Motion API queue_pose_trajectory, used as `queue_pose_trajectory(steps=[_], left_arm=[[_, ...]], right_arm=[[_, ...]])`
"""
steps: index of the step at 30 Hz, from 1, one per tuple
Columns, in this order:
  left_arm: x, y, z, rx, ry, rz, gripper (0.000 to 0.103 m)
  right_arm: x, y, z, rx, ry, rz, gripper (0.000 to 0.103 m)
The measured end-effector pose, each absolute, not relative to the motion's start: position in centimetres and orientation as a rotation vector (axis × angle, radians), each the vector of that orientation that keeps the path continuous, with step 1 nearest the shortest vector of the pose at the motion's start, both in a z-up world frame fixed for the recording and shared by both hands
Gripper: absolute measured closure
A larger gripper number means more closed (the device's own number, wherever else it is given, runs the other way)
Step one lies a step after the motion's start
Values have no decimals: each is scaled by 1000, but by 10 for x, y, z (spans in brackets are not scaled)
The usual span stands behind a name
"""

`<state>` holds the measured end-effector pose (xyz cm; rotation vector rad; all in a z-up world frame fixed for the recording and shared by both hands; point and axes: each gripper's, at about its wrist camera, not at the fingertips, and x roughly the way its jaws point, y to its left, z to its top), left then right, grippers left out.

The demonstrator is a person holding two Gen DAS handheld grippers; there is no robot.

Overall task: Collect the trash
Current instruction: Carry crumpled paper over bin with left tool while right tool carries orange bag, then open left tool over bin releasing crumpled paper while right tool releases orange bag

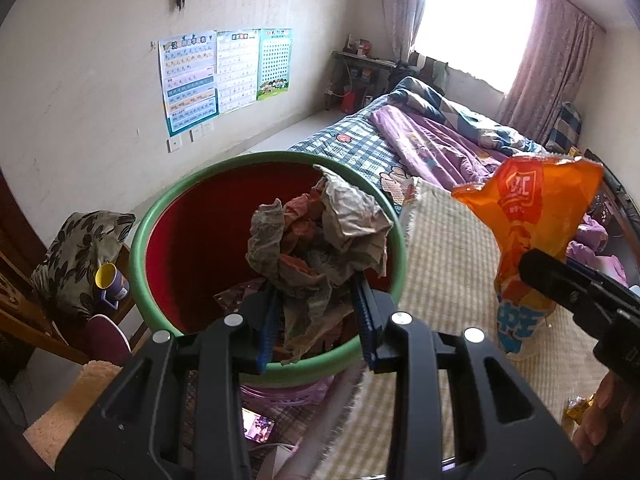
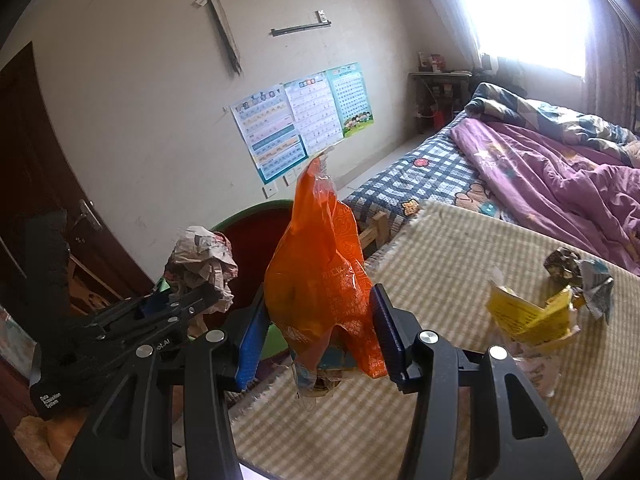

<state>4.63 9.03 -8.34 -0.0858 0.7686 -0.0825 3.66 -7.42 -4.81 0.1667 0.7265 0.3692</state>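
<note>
Holding: two pieces of trash, one in each gripper, in a bedroom
Left gripper (image 1: 316, 312): fingers clenched on a crumpled paper wad (image 1: 320, 236), gripped at its lower end, the bulk standing above the blue pads
Paper wad position: directly over the open mouth of the bin (image 1: 160, 216), not touching its rim; in the right wrist view it sits at 9 o'clock from the orange bag
Bin: round, green rim, red inner wall, standing at the edge of the bed; some dark scraps lie at its bottom
Right gripper (image 2: 320, 332): fingers clamped on an orange snack bag (image 2: 320, 276), pinched near its lower part, the torn top pointing up toward 12 o'clock
Orange bag position: in the air above the striped beige mat (image 2: 440, 264), at 3 o'clock from the bin in the left wrist view
Still on the mat: a yellow wrapper (image 2: 532, 316) at 3 o'clock in the right wrist view, with a dark crumpled wrapper (image 2: 580, 276) just beside it, toward 2 o'clock
Surroundings: purple quilt (image 2: 560, 176) on a checked sheet, learning posters (image 1: 224, 76) on the wall, bright window (image 1: 476, 16) at 1 o'clock
</note>
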Motion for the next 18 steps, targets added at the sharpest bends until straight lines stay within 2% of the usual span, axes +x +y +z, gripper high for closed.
queue_pose_trajectory(steps=[18], left_arm=[[62,121,-91,-105,765,-44,71]], right_arm=[[63,-27,-53,134,714,419,54]])
